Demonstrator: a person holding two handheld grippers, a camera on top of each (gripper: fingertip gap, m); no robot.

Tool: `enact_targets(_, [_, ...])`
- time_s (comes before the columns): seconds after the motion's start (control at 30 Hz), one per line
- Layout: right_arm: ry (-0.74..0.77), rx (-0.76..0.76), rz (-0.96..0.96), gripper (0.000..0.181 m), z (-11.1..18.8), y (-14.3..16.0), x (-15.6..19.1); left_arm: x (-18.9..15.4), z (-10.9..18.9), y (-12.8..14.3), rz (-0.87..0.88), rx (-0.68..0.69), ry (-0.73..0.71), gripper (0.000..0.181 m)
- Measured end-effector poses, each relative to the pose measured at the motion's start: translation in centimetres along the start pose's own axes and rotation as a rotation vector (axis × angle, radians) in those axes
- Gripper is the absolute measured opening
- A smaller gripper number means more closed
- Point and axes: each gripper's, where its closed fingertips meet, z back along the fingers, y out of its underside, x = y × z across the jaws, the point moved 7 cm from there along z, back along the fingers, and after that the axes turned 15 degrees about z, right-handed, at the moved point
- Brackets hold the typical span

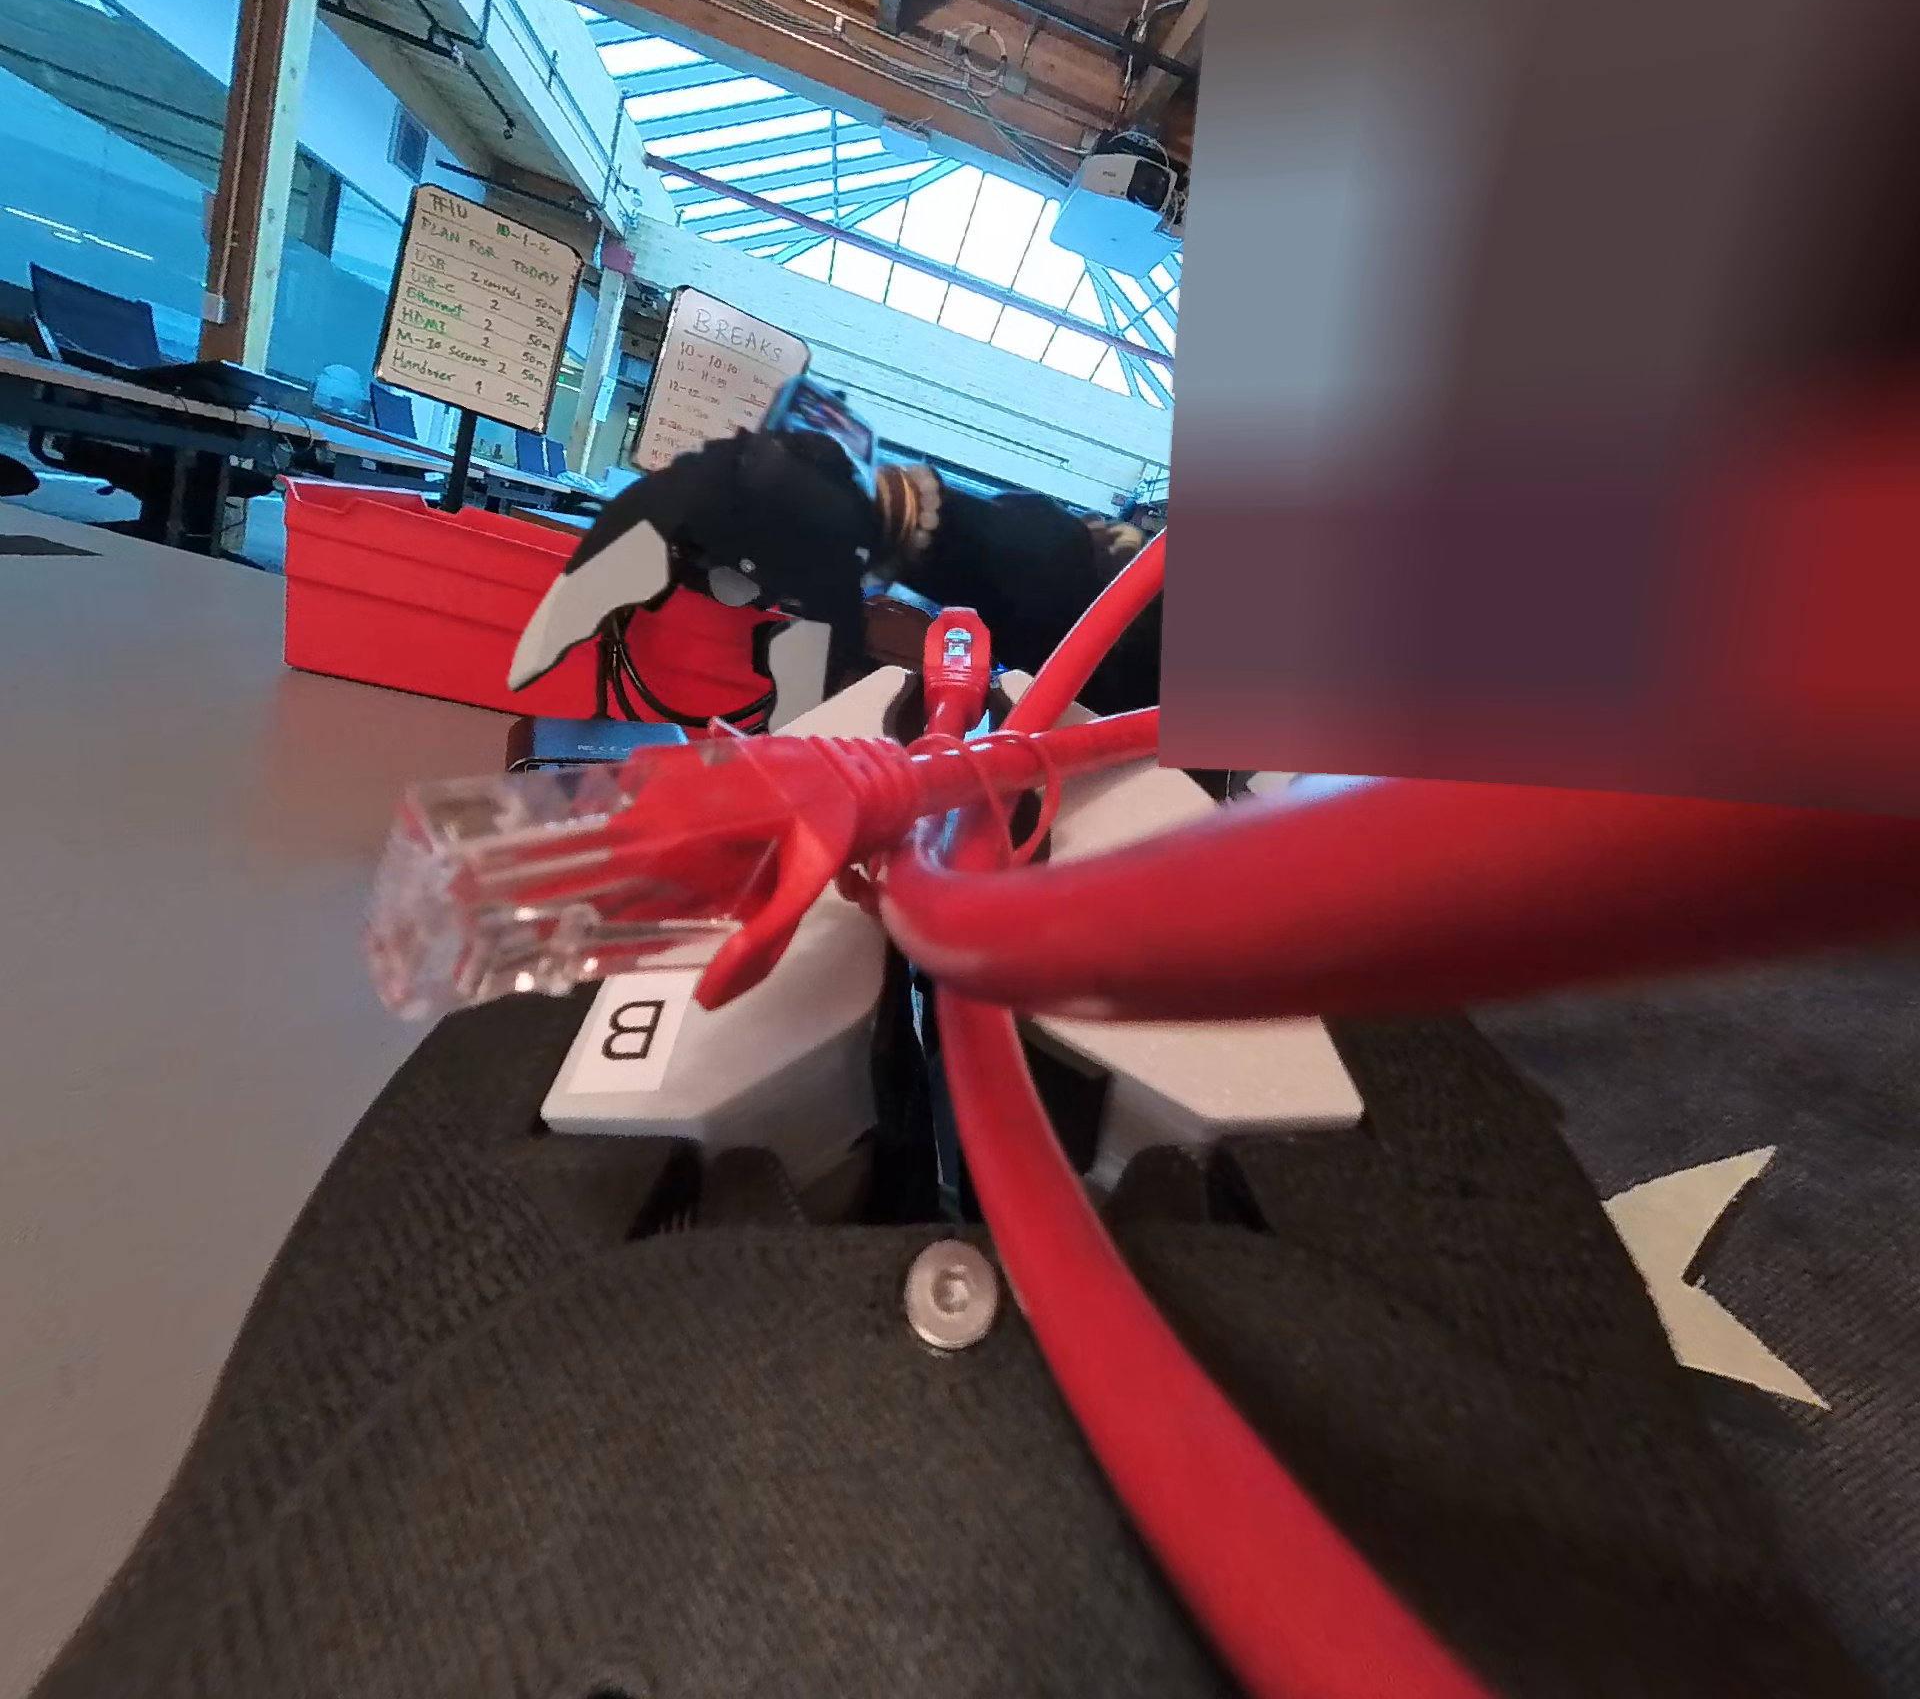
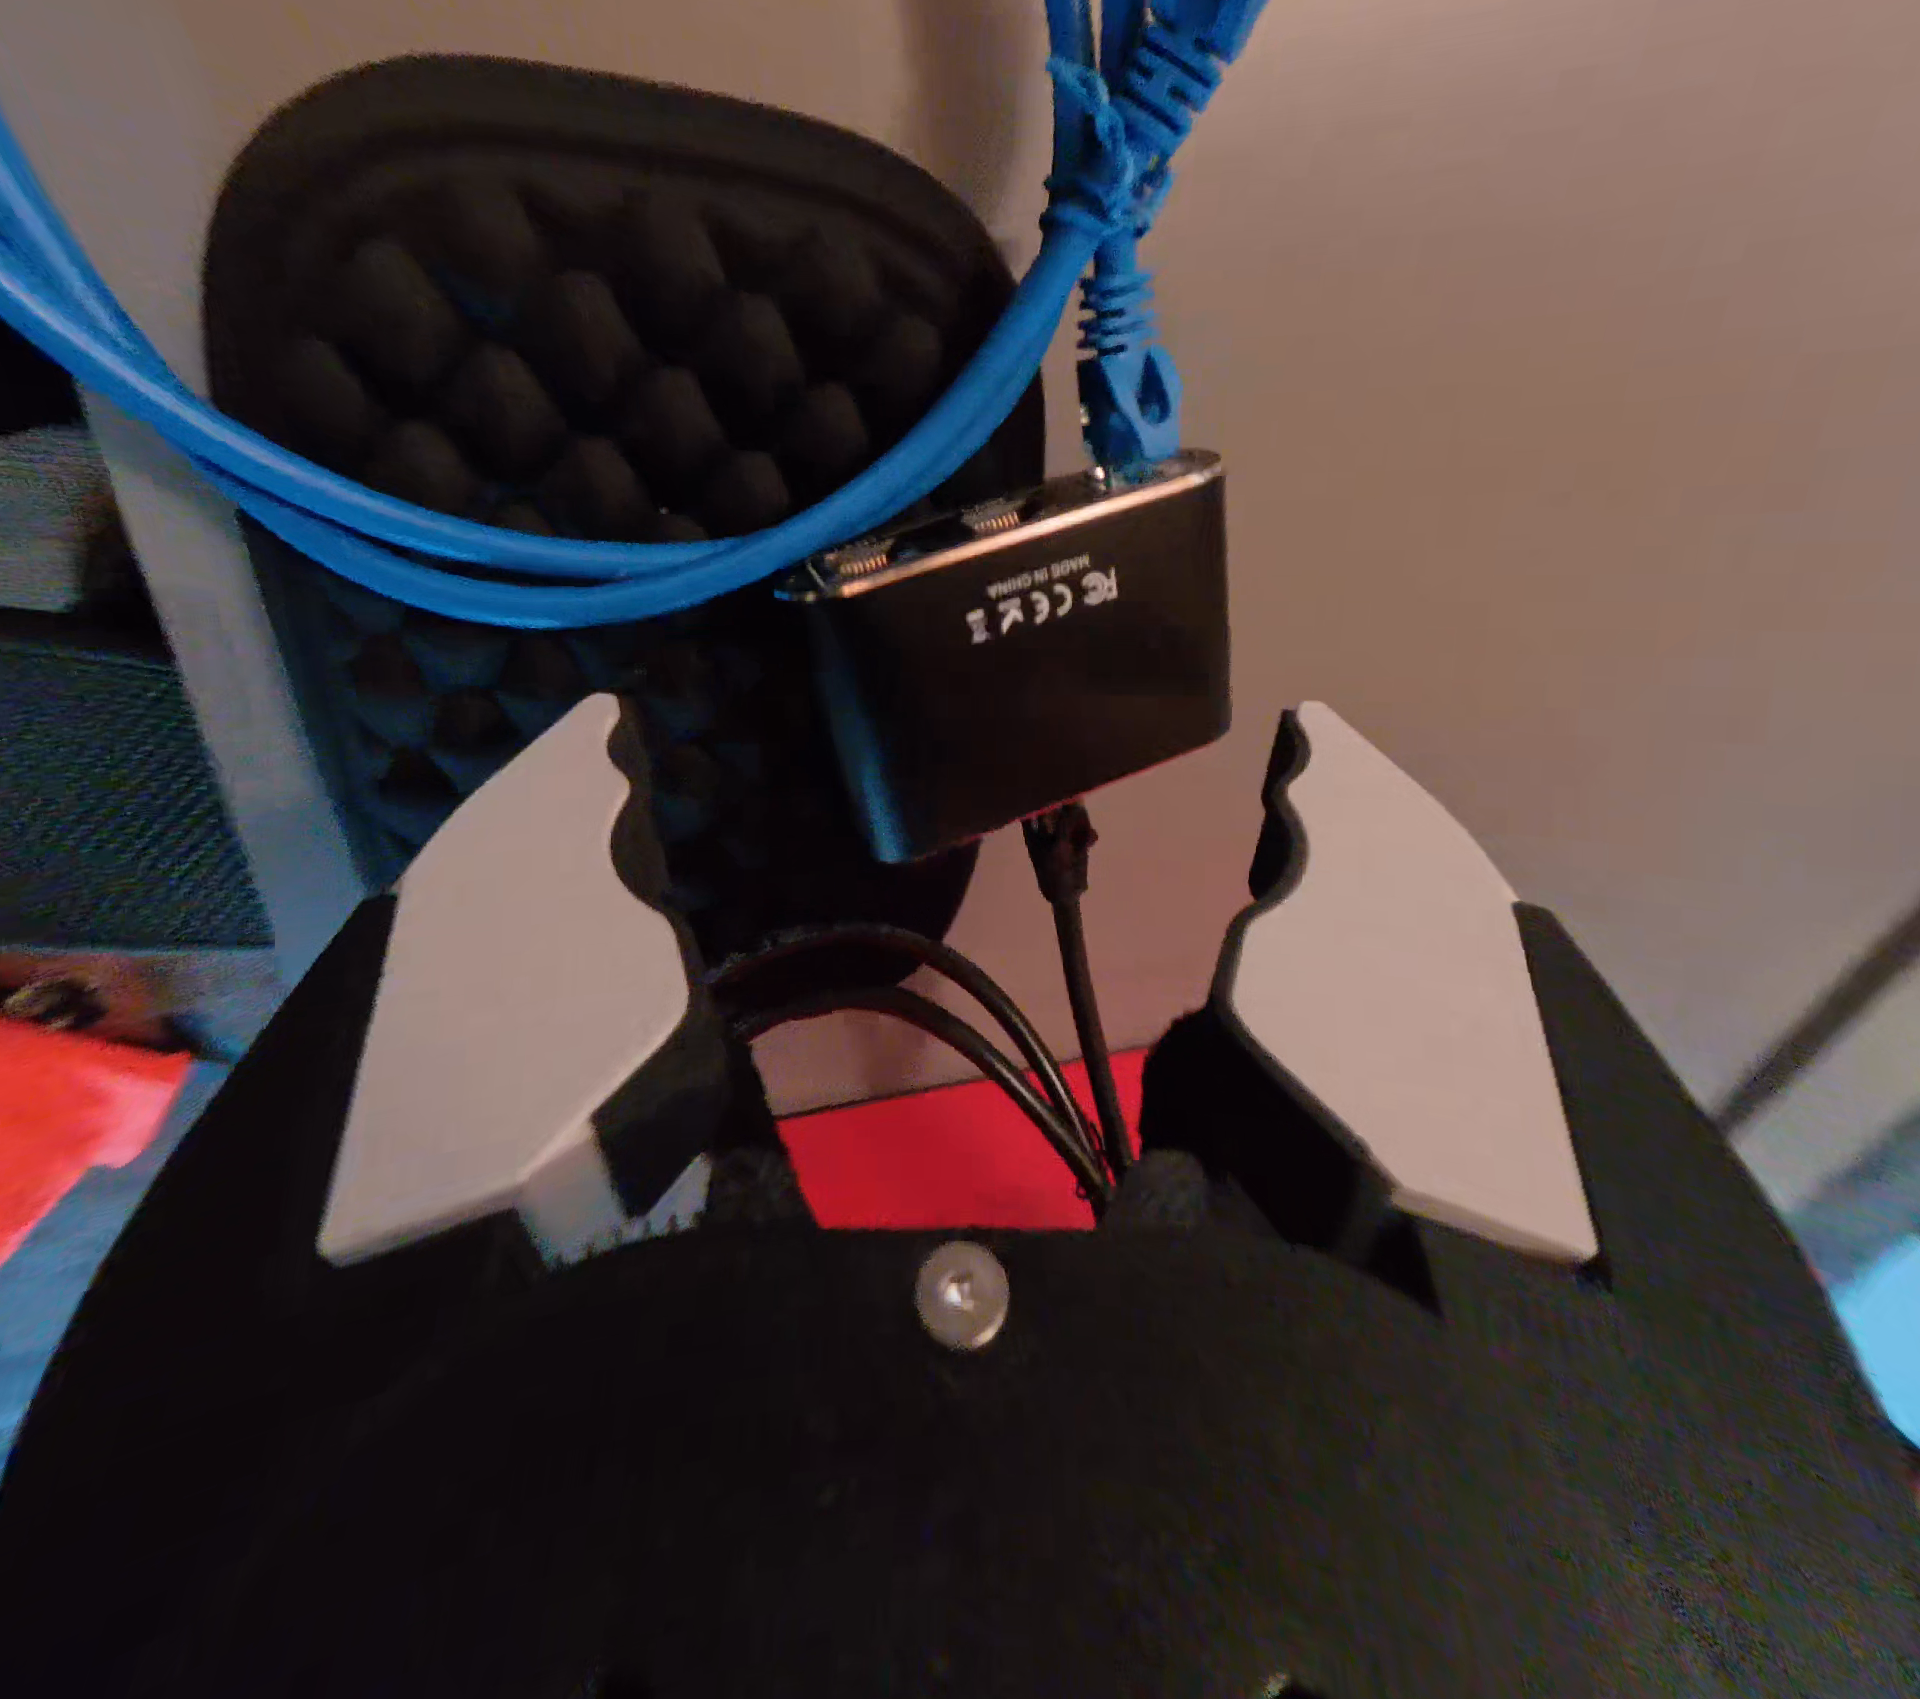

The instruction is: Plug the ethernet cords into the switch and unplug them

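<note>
Blue cord (image 2: pixel 582 548) cut off left, top.

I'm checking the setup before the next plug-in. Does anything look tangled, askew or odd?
Yes. The red ethernet cord is still tied in a coil and sits bunched across the left tool, its clear plug pointing sideways. The blue cord, also tied, is plugged into the switch.
</note>
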Motion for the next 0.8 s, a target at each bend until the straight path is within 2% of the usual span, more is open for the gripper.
enact_targets(0.2, [-0.299, -0.053, -0.042, 0.11, -2.9, 0.4, -1.3, 0.0, 0.0, 0.0, -0.001, 0.0, 0.004, 0.011])
enact_targets(0.27, [-0.336, -0.084, -0.049, 0.098, -2.9, 0.6, -1.3, -0.1, 0.0, 0.0, -0.003, 0.0, 0.006, 0.011])
enact_targets(0.33, [-0.301, -0.104, -0.018, 0.082, -2.0, 0.4, -1.0, -0.1, 0.0, 0.0, -0.003, 0.0, 0.007, 0.011])
enact_targets(0.43, [-0.221, -0.183, -0.014, 0.08, 0.3, -0.4, -0.7, -0.1, 0.0, 0.0, -0.001, 0.001, 0.007, 0.012])
enact_targets(0.57, [-0.22, -0.203, -0.022, 0.079, 1.7, -1.3, 0.6, -0.1, 0.0, 0.0, -0.004, 0.001, 0.005, 0.011])
enact_targets(0.67, [-0.316, -0.231, -0.037, 0.078, 2.6, -2.3, 2.1, -0.1, 0.0, 0.0, -0.006, 0.001, 0.002, 0.011])
enact_targets(0.8, [-0.556, -0.257, -0.074, 0.077, 3.3, -3.5, 3.9, 0.0, -0.1, 0.0, -0.004, 0.003, 0.001, 0.011])
